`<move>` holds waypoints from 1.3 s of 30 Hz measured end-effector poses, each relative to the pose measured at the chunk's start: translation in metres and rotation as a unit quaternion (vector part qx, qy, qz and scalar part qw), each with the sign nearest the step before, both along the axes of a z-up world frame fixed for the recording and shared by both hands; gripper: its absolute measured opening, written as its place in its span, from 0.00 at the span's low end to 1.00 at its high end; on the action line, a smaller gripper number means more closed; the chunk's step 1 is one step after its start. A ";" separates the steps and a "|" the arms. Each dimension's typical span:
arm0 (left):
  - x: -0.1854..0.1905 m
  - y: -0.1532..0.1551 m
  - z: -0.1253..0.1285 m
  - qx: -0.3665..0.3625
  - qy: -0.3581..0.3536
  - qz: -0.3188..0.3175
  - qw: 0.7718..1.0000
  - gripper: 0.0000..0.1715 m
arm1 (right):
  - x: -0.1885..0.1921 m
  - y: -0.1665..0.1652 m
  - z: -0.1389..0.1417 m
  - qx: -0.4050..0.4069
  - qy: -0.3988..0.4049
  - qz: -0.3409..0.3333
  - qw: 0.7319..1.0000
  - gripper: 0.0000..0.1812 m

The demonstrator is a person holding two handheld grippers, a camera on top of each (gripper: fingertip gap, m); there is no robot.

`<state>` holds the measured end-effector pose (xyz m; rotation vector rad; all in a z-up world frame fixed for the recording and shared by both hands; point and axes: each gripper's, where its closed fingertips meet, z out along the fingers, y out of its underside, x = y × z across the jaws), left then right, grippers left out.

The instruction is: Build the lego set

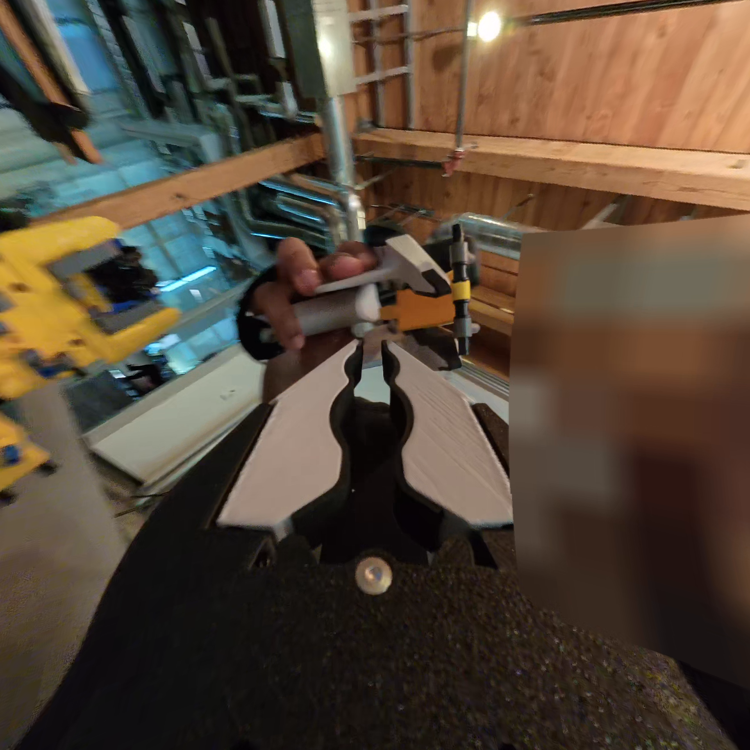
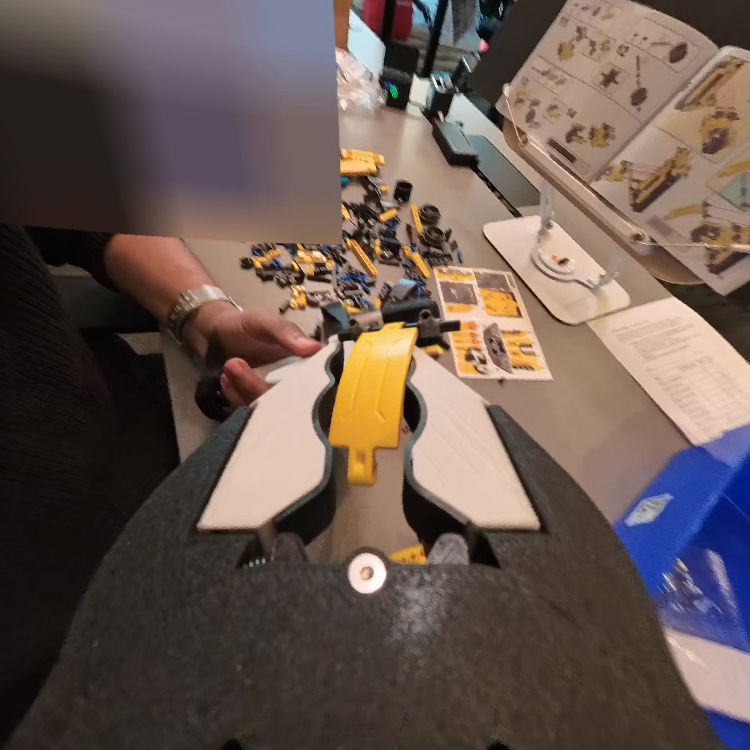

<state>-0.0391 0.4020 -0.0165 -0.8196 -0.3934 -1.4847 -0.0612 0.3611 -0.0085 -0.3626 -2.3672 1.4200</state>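
Right gripper (image 2: pixel 375 345): closed down on yellow curved panel (image 2: pixel 371 397), gripping it near far end, tab end pointing back toward camera. Carries black-and-grey pin assembly (image 2: pixel 389 320) at panel's far edge, just past fingertips. Held above grey table (image 2: pixel 568 426), not resting on it.

Left gripper (image 1: pixel 372 345): nearly closed, only a thin slit between tips. Pointed up at underside of the held piece, tips right at it. Cannot tell whether anything is pinched in the slit or only touched; too blurred. Left hand (image 2: pixel 251 337) with wristwatch (image 2: pixel 195 302) seen just left of right gripper's fingers.

Around: pile of loose pieces (image 2: pixel 365 259), black, yellow and blue, on table beyond the grippers. Sticker sheet (image 2: pixel 487 320) just right of pile. Open instruction booklet (image 2: pixel 629 121) propped on white stand (image 2: pixel 556 259), far right. Printed paper (image 2: pixel 682 365) near stand, blue box (image 2: pixel 690 568) at near right edge. Yellow model (image 1: pixel 61 300) at left of left wrist view, wooden beams (image 1: pixel 568 162) overhead.

Handling, as judgement: curved smooth plastic, likely to pivot in a tip-only grip, so needs firm steady squeeze from right side. Worth lining up left tips square to the pin axis and pushing straight, not sideways, to avoid levering panel out of the clamp.
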 end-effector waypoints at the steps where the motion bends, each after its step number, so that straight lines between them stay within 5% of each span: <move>1: -0.005 0.005 -0.009 -0.031 0.004 0.018 0.999 0.05 | -0.002 0.006 -0.003 0.020 0.001 -0.013 1.000 0.14; 4: -0.020 0.008 -0.025 -0.097 0.038 0.090 0.991 0.08 | -0.005 0.026 -0.019 0.086 -0.010 -0.053 0.995 0.14; 11: -0.004 0.010 -0.019 -0.140 0.257 0.170 0.941 0.11 | 0.006 0.051 -0.050 0.129 -0.042 -0.108 0.985 0.14; 25: -0.014 0.009 -0.029 -0.157 0.233 0.180 0.943 0.15 | 0.012 0.068 -0.059 0.111 -0.060 -0.156 0.980 0.14; 30: 0.009 0.014 -0.024 -0.150 0.333 0.193 0.911 0.16 | 0.012 0.081 -0.067 0.143 -0.058 -0.191 0.969 0.14; 36: 0.007 0.023 -0.037 -0.217 0.422 0.261 0.841 0.18 | 0.019 0.077 -0.071 0.171 -0.045 -0.190 0.966 0.14; 39: 0.011 0.020 -0.031 -0.198 0.410 0.253 0.854 0.17 | 0.020 0.076 -0.070 0.173 -0.040 -0.191 0.965 0.14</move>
